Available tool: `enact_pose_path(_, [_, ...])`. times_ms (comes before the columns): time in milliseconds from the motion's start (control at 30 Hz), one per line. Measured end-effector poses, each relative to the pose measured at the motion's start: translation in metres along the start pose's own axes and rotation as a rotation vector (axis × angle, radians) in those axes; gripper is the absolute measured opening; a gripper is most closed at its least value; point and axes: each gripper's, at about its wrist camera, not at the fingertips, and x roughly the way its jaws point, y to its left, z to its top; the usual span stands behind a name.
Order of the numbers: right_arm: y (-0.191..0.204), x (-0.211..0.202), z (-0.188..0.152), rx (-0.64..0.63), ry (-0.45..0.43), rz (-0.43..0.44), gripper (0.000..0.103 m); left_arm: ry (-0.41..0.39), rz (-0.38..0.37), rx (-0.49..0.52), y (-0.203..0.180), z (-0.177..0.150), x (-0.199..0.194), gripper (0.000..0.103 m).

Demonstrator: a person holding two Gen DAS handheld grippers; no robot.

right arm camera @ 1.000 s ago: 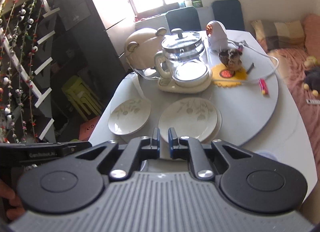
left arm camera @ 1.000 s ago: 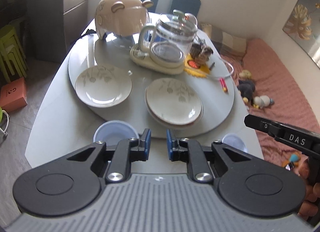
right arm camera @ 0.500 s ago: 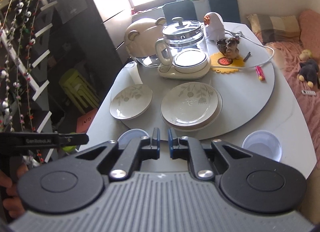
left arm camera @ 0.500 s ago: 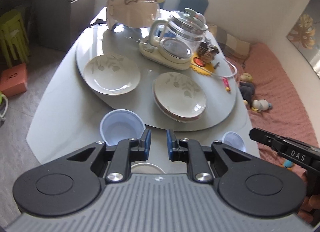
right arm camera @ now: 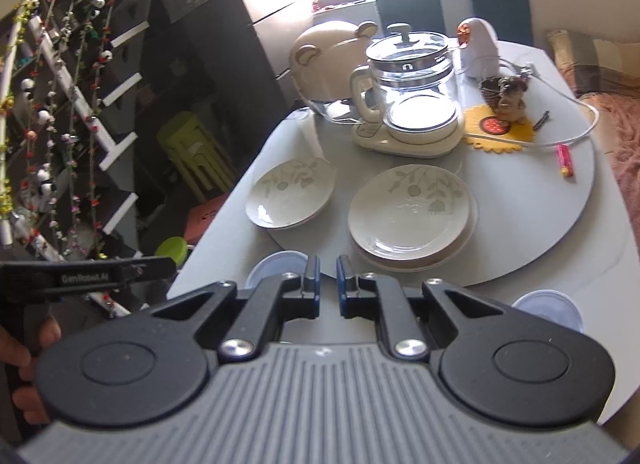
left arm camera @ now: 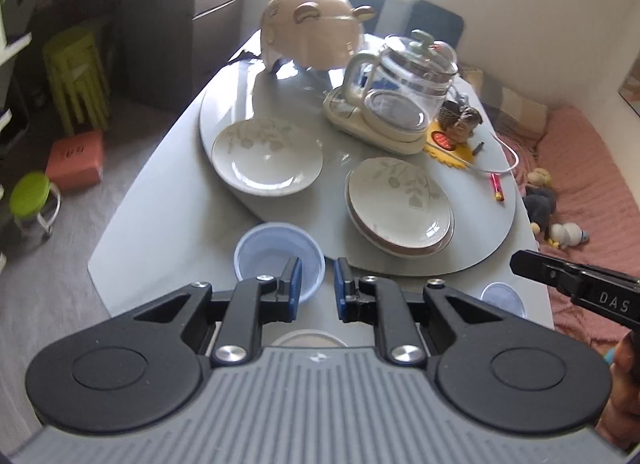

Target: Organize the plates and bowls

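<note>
On the grey turntable (left arm camera: 472,252) lie a single leaf-patterned plate (left arm camera: 267,161) at the left and a stack of like plates (left arm camera: 400,203) at the right. A pale blue bowl (left arm camera: 279,260) stands on the table's near edge, just beyond my left gripper (left arm camera: 318,280). That gripper's jaws are a little apart with nothing between them. A smaller blue bowl (left arm camera: 503,298) sits further right, and a white rim (left arm camera: 306,338) shows under the fingers. My right gripper (right arm camera: 328,280) is shut and empty, hovering short of the plate stack (right arm camera: 408,211), between the two blue bowls (right arm camera: 276,268) (right arm camera: 546,310).
A glass kettle (left arm camera: 400,103) on its base, a bear-shaped cover (left arm camera: 312,31), a yellow coaster (left arm camera: 448,151) with a figurine and a red lighter (left arm camera: 496,187) fill the turntable's far half. Green stools (left arm camera: 76,71) stand on the floor at the left, a pink bed (left arm camera: 580,167) at the right.
Both cameras have drawn back and tipped downward, so the blue bowls at the table's near edge have come into view. Neither gripper's jaws have moved.
</note>
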Motion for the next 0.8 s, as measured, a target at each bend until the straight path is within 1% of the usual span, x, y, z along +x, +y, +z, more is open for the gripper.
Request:
enact_pose_path(67, [0.001,0.003,-0.001,-0.014,0.009,-0.001,0.012,0.008,0.003,-0.026,-0.001,-0.006,-0.002,0.019])
enact_pose_path(167, [0.001,0.007,-0.004,-0.001,0.024,0.017,0.012,0.02,0.003,-0.048,0.001,-0.012,-0.002,0.019])
enact_pose_path(300, [0.005,0.016,-0.002,0.006,0.036,0.031,0.012,0.031,0.003,-0.063,0.01,-0.007,0.005,0.019])
enact_pose_path(433, [0.01,0.028,0.003,0.012,0.045,0.026,0.012,0.043,-0.01,-0.06,0.021,0.008,0.02,0.019])
enact_pose_path(533, [0.013,0.038,0.008,0.026,0.037,0.006,0.012,0.052,0.003,-0.033,0.029,0.026,0.03,0.019])
enact_pose_path(633, [0.015,0.053,0.02,0.082,0.053,0.01,0.013,0.064,-0.036,-0.031,0.041,0.039,0.039,0.019])
enact_pose_path(733, [0.019,0.069,0.03,0.119,0.039,0.002,0.013,0.074,-0.027,-0.002,0.053,0.05,0.053,0.019])
enact_pose_path(800, [0.023,0.083,0.036,0.131,0.047,-0.006,0.013,0.088,-0.034,-0.01,0.064,0.058,0.063,0.023])
